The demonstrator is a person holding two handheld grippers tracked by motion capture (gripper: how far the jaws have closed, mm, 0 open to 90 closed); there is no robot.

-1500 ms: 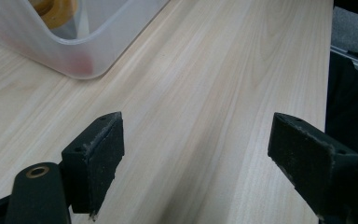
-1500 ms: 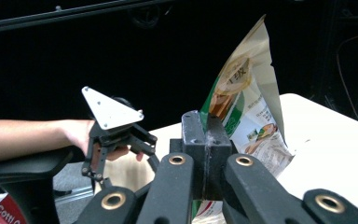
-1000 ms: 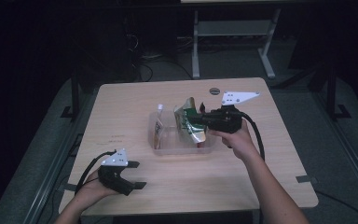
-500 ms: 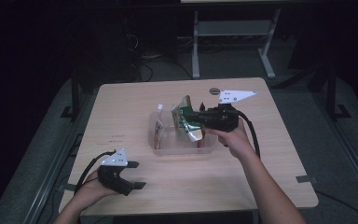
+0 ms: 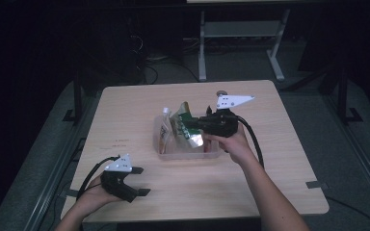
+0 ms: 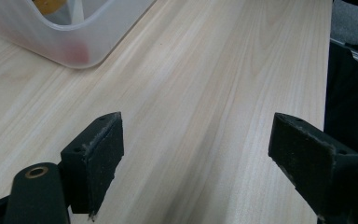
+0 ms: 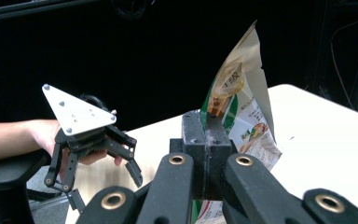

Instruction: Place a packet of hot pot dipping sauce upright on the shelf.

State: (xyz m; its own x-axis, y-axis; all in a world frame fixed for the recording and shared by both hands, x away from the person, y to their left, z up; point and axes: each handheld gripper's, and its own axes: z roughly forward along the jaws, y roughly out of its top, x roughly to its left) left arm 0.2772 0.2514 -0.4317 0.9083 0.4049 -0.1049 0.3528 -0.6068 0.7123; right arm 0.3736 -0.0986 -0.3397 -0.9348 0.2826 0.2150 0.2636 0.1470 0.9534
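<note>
- The right gripper (image 5: 191, 126) has its jaws pressed together on a snack packet (image 7: 235, 109), pinching it at its lower edge.
- The snack packet is a flat, glossy pouch, green and white with printed food pictures and a tan top; its torn-looking upper corner rises to a point.
- In the high view the snack packet (image 5: 179, 122) hangs above a clear plastic bin (image 5: 188, 153) in the middle of the tabletop (image 5: 125, 110); other packets seem to lie inside, though the dim light blurs them.
- The left gripper (image 5: 137, 180) rests at the tabletop's near left corner, well apart from the bin, jaws spread wide with nothing between them.
</note>
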